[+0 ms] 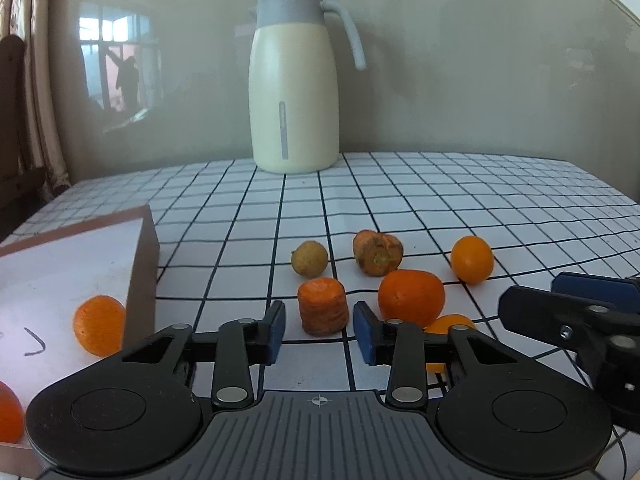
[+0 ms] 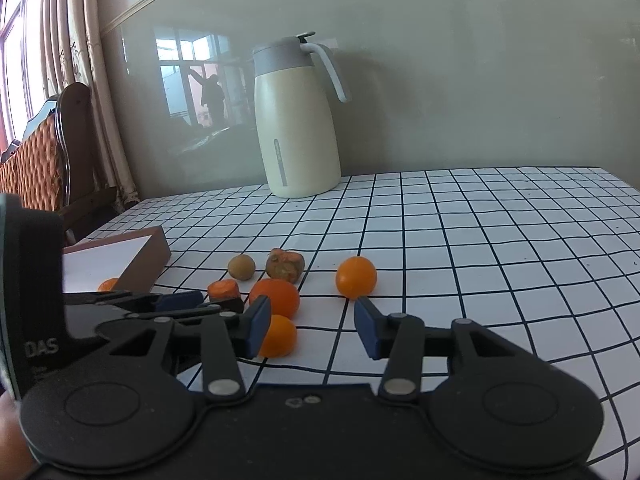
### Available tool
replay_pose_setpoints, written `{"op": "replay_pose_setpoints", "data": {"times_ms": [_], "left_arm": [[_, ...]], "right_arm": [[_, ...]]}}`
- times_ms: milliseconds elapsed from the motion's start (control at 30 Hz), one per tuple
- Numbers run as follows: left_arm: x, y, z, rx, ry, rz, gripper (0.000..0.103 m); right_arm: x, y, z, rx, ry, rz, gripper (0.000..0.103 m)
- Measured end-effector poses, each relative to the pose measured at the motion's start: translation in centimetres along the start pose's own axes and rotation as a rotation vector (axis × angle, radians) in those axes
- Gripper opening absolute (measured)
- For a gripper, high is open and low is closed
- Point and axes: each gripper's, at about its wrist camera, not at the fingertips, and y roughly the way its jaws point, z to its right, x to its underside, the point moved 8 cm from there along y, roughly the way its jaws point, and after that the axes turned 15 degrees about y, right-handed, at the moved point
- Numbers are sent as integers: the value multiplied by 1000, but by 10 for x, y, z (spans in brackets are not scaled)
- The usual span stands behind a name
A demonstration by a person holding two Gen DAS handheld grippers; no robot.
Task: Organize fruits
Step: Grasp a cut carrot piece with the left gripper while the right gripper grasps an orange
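An upright carrot stub [image 1: 322, 308] stands between the fingertips of my left gripper [image 1: 320, 334], whose blue pads stay a little clear of it on both sides. Beside it lie a large orange [image 1: 411, 296], a small orange [image 1: 448, 322] partly behind the right finger, another small orange [image 1: 472, 258], a brown round fruit [image 1: 309, 258] and a carrot top [image 1: 377, 252]. My right gripper [image 2: 312, 330] is open over bare cloth; a small orange [image 2: 280, 336] lies just behind its left finger and another small orange [image 2: 356, 276] lies beyond its right tip.
A shallow brown box [image 1: 144, 264] at the left holds an orange [image 1: 99, 330] and one more [image 1: 8, 416] at its near corner. A cream jug [image 1: 294, 92] stands at the wall. The checked tablecloth [image 2: 500, 260] runs off to the right. A chair [image 2: 40, 160] stands at the far left.
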Motion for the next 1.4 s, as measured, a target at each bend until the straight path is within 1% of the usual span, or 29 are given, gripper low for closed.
{"op": "replay_pose_setpoints", "data": {"times_ms": [133,300,400,567,633,667,767,900,1000,1033,1100,1200,1233,1267,1300,1333,1400], "left_arm": [[-1,7,2,11,-13,-5,30],[-3,11,2,12,-27,-4,29],[0,8,0,0,-31,-2,29],[8,0,-9,-4,-27,0,29],[9,-3,-10,-7,-4,4,29],[10,-5,-9,-10,12,8,29],[11,-9,-9,-18,43,17,29],[10,-12,-11,-55,62,24,29],[11,-12,-9,-67,89,16,29],[12,-13,-8,-72,98,19,29],[13,-15,-7,-75,108,23,29],[12,-16,-7,-73,112,26,29],[12,-16,-7,-74,113,27,29],[12,-16,-7,-76,113,28,29],[13,-16,-6,-80,115,28,29],[12,-17,-5,-87,124,32,29],[12,-16,-5,-83,114,30,29]], "right_arm": [[1,2,2,4,3,-9,38],[3,3,1,0,2,-19,38],[5,7,0,-4,11,-31,36],[9,14,-7,-15,9,-56,36],[10,16,-9,-15,9,-63,32],[11,18,-9,-16,14,-70,31],[12,23,-9,-9,29,-82,31],[12,26,-10,-22,51,-93,31],[11,26,-13,-69,96,-109,31],[12,27,-15,-69,86,-112,32],[15,31,-20,-51,52,-111,33],[15,36,-21,-33,51,-110,35],[15,39,-20,-21,56,-116,34],[17,43,-16,-9,70,-143,33],[18,44,-13,-16,103,-149,32],[18,44,-12,-11,106,-148,29],[17,42,-12,-10,94,-140,28]]}}
